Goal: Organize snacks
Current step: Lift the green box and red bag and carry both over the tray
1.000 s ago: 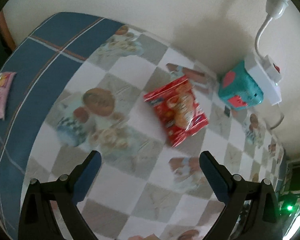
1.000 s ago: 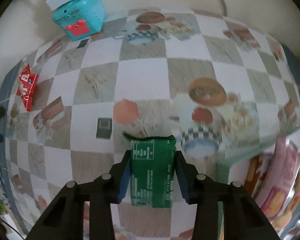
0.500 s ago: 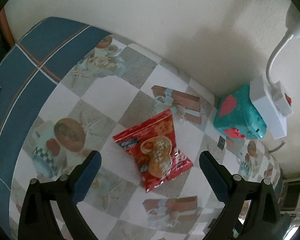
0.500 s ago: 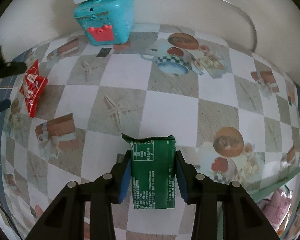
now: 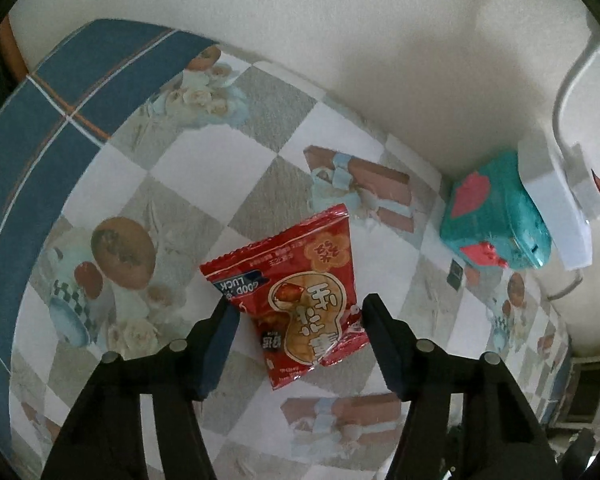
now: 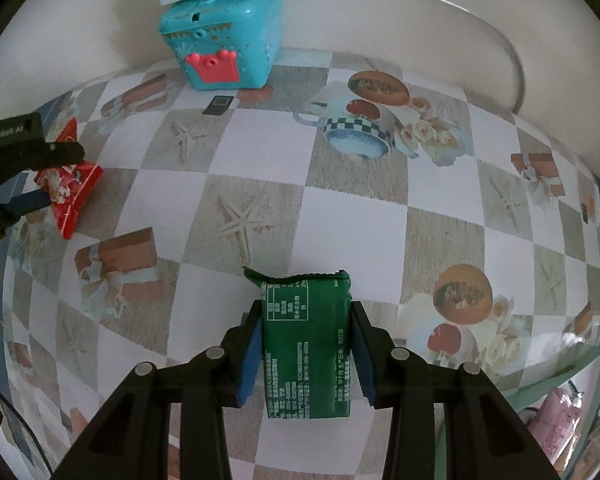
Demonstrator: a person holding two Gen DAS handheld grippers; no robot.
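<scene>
Right gripper (image 6: pixel 305 344): fingers clamped on both sides of a green foil snack pack (image 6: pixel 306 346), held above the table (image 6: pixel 260 168). Left gripper (image 5: pixel 296 320): fingers spread wide, straddling a glossy red plastic snack bag (image 5: pixel 300 300) lying flat between them, seemingly not yet gripped. Beyond both, a teal plastic box (image 6: pixel 224 40) by the wall. Advice: lower left until the pads bracket the bag's middle, then close gently; film will slip or crumple.

- snack packet (image 5: pixel 296 300) lay flat on the tablecloth (image 5: pixel 260 140), between the left gripper's (image 5: pixel 296 312) fingers
- toy box (image 5: pixel 496 220) sat behind it by the wall, power strip (image 5: pixel 556 208) on top
</scene>
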